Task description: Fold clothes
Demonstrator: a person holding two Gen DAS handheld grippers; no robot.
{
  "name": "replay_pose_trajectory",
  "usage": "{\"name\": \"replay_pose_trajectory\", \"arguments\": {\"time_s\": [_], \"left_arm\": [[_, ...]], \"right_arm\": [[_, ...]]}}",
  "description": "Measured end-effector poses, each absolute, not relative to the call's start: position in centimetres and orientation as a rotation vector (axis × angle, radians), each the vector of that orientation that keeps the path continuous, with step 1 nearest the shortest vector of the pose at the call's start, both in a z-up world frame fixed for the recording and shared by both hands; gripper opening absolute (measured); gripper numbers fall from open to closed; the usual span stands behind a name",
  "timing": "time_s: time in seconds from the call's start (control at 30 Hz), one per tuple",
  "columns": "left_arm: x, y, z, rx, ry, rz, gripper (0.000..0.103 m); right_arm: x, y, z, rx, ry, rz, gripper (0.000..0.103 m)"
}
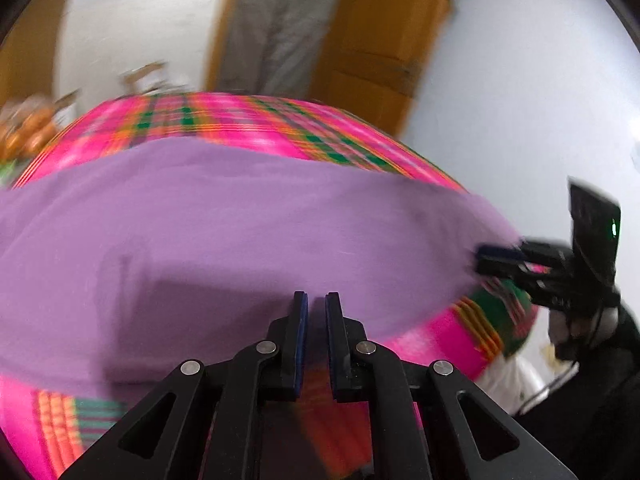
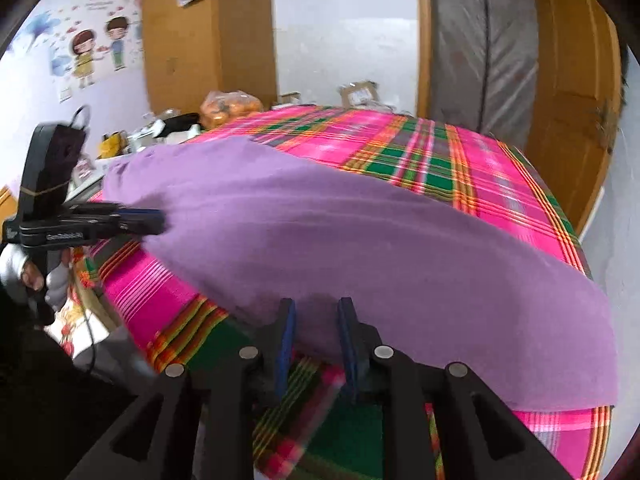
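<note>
Lying flat on the plaid bedcover [image 2: 460, 160], one purple garment [image 2: 360, 248] runs its long axis between two grippers — left gripper [image 1: 316, 300] nearly closed at the near hem, grip unclear; right gripper [image 2: 316, 306] partly open, empty, hem just ahead.

The purple garment [image 2: 360, 240] is a plain, unpatterned cloth, spread flat in one long band across the plaid-covered desk [image 2: 460, 160]. Shallow creases run along its length. Its near edge reaches the front of the desk; its far edge leaves the plaid surface exposed beyond it.
</note>
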State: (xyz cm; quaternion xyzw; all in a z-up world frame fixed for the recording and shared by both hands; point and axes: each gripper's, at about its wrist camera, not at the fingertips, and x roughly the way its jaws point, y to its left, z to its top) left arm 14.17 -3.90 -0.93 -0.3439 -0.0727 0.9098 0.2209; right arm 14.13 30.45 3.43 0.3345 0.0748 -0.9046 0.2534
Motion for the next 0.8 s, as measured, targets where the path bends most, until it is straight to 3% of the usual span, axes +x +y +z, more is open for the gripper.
{"name": "replay_pose_trajectory", "arguments": {"time_s": [0.13, 0.27, 0.47, 0.8], "left_arm": [[13.9, -8.7, -1.0, -0.993, -0.328, 2.686, 0.008], [14.9, -13.6, -1.3, -1.022, -0.494, 2.806, 0.008], [15.5, -18.3, -0.8, -1.011, -0.634, 2.976, 0.008], [13.0, -18.0, -0.4, -0.995, -0.616, 2.957, 0.009]], "right_arm": [[12.7, 29.3, 3.7, 0.909, 0.152, -2.47, 0.023], [11.7, 27.8, 3.4, 0.961, 0.228, -2.419, 0.025], [9.7, 27.6, 4.6, 0.951, 0.1, -2.419, 0.025], [6.2, 24.2, 5.5, 0.957, -0.006, -2.382, 0.025]]}}
